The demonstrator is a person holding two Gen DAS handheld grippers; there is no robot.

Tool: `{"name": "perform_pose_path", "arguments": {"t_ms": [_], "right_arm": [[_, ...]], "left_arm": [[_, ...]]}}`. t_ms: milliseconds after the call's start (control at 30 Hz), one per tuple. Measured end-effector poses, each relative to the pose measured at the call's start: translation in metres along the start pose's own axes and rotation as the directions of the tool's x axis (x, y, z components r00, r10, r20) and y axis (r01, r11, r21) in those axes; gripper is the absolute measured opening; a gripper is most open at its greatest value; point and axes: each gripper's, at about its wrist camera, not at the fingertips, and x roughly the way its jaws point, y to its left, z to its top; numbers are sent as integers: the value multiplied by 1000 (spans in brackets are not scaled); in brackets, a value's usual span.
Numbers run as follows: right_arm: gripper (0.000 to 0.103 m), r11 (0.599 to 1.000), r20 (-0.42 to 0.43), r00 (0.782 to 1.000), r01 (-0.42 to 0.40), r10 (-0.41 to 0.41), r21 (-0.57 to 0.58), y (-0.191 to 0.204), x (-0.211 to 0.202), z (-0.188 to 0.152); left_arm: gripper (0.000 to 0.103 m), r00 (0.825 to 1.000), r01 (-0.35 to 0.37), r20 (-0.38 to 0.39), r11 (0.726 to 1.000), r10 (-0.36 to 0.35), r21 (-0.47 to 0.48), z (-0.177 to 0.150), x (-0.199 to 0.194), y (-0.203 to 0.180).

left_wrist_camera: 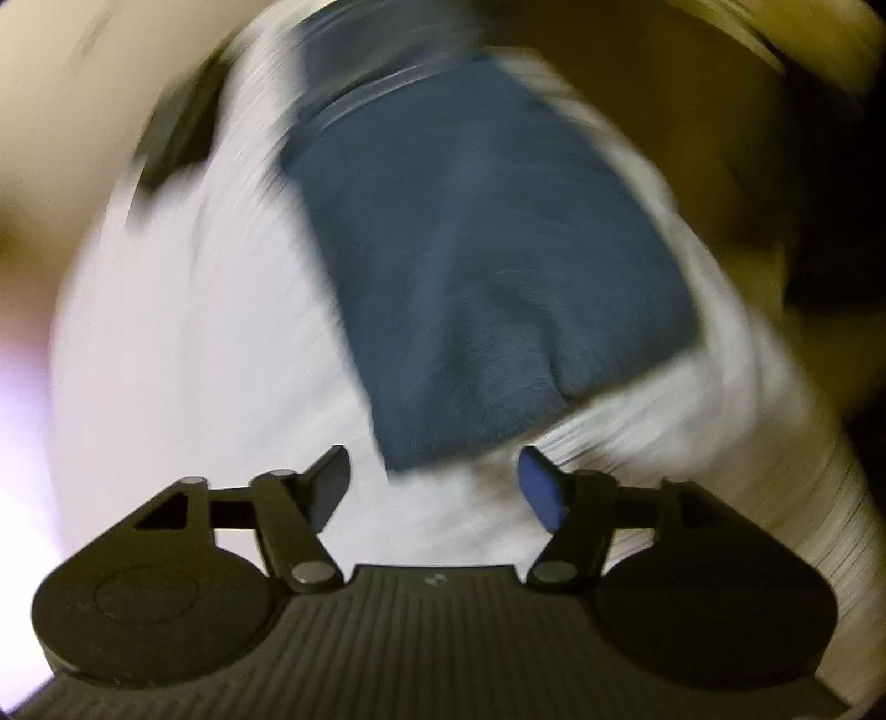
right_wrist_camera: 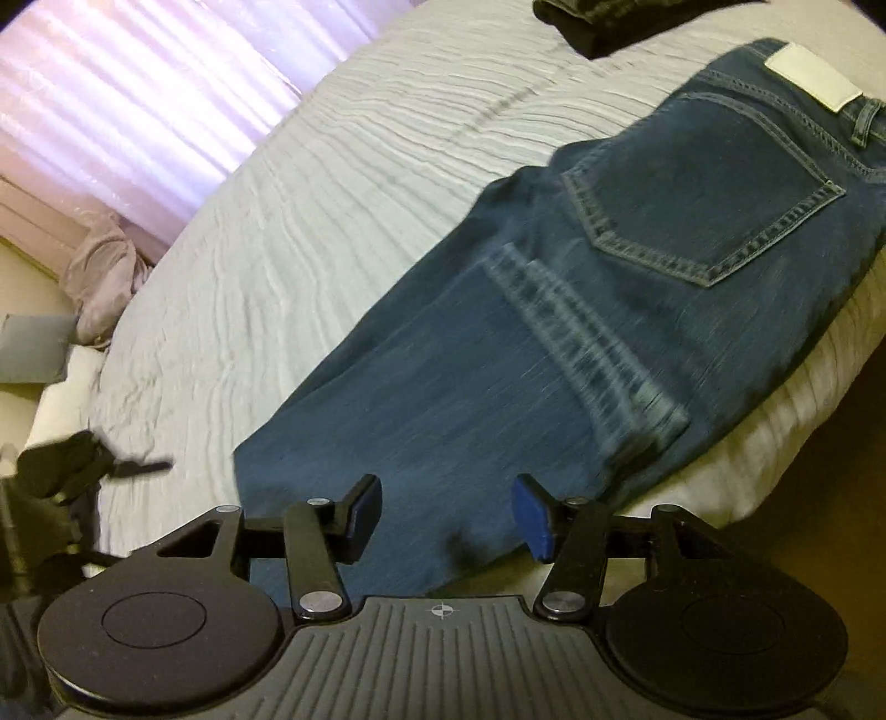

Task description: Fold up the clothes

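Note:
A pair of dark blue jeans (right_wrist_camera: 554, 310) lies folded on a white ribbed bedspread (right_wrist_camera: 332, 183), back pocket and white waist patch up. My right gripper (right_wrist_camera: 446, 515) is open, just above the near end of the jeans, nothing between its fingers. In the blurred left wrist view the jeans (left_wrist_camera: 482, 266) lie ahead on the bedspread (left_wrist_camera: 194, 343). My left gripper (left_wrist_camera: 434, 487) is open and empty, above the bedspread beside the jeans' near corner. The left gripper also shows in the right wrist view (right_wrist_camera: 83, 471) at the left edge.
A dark folded garment (right_wrist_camera: 598, 22) lies at the far edge of the bed, also visible in the left wrist view (left_wrist_camera: 177, 133). A curtain (right_wrist_camera: 138, 94) hangs beyond the bed. A grey bundle (right_wrist_camera: 99, 277) and cushions (right_wrist_camera: 33, 349) sit by the bed's left side.

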Motion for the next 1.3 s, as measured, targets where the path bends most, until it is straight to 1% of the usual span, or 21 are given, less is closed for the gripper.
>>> {"name": "perform_pose_path", "arguments": {"t_ms": [33, 67, 133, 200, 267, 300, 333, 400, 433, 467, 500, 567, 667, 733, 867, 967, 1033, 1133, 1167, 1233, 1300], "right_arm": [[74, 1000, 9, 1000, 15, -15, 8, 7, -3, -6], [81, 999, 17, 999, 34, -35, 26, 16, -9, -15], [84, 993, 34, 996, 79, -82, 84, 22, -15, -34], [84, 982, 50, 991, 116, -125, 150, 27, -17, -45], [84, 969, 60, 985, 150, -164, 194, 31, -18, -58], [84, 964, 63, 981, 165, -182, 210, 34, -19, -63], [84, 961, 64, 979, 178, -196, 211, 39, -21, -66], [84, 955, 66, 973, 204, -223, 214, 49, -24, -73], [84, 954, 67, 970, 215, -233, 208, 54, -26, -75], [84, 957, 68, 969, 220, -236, 187, 62, -25, -74], [84, 961, 71, 969, 225, -238, 161, 71, -24, -74], [84, 969, 86, 966, 237, -242, 68, 93, -28, -76], [85, 951, 112, 963, 263, -247, -165, 133, -21, -74], [86, 895, 135, 957, 290, -258, -338, 159, -11, -77], [89, 730, 211, 932, 363, -296, -579, 194, 15, -90], [92, 591, 322, 885, 464, -336, -660, 209, 35, -98], [101, 524, 381, 859, 511, -343, -681, 214, 45, -100], [101, 414, 467, 808, 587, -360, -696, 219, 55, -101], [101, 393, 493, 782, 619, -380, -680, 216, 58, -99], [101, 400, 516, 745, 664, -423, -632, 212, 58, -93], [101, 402, 513, 743, 666, -429, -628, 208, 58, -93]], "left_arm": [[64, 999, -22, 47, 992, 16, 128, -4, 6, -11], [64, 995, -48, 95, 967, 25, 251, -9, 13, -22], [64, 984, -87, 175, 894, 9, 440, -20, 27, -37], [64, 972, -149, 235, 814, 16, 561, -30, 42, -46], [65, 955, -214, 295, 749, 26, 628, -38, 57, -49], [66, 950, -229, 311, 736, 26, 637, -39, 61, -48], [65, 952, -205, 306, 749, 4, 629, -36, 63, -42], [54, 958, -137, 282, 788, -48, 600, -28, 64, -28], [45, 958, -110, 279, 809, -69, 578, -24, 59, -18], [30, 956, -83, 278, 828, -90, 555, -19, 53, -8], [27, 954, -56, 278, 845, -111, 532, -15, 48, 2], [20, 947, 59, 260, 900, -187, 432, -4, 39, 30], [16, 916, 253, 250, 936, -313, 245, 10, 32, 80], [15, 890, 343, 262, 927, -372, 149, 15, 30, 109], [14, 856, 447, 262, 892, -446, 60, 30, 27, 140], [13, 833, 504, 260, 863, -489, 9, 34, 24, 158], [13, 819, 535, 259, 845, -513, -18, 37, 23, 167], [13, 813, 541, 249, 841, -526, 8, 38, 21, 170], [13, 814, 539, 245, 842, -527, 23, 38, 20, 169], [13, 815, 531, 242, 846, -526, 51, 39, 20, 166], [13, 815, 523, 249, 849, -523, 71, 38, 20, 163]]}}
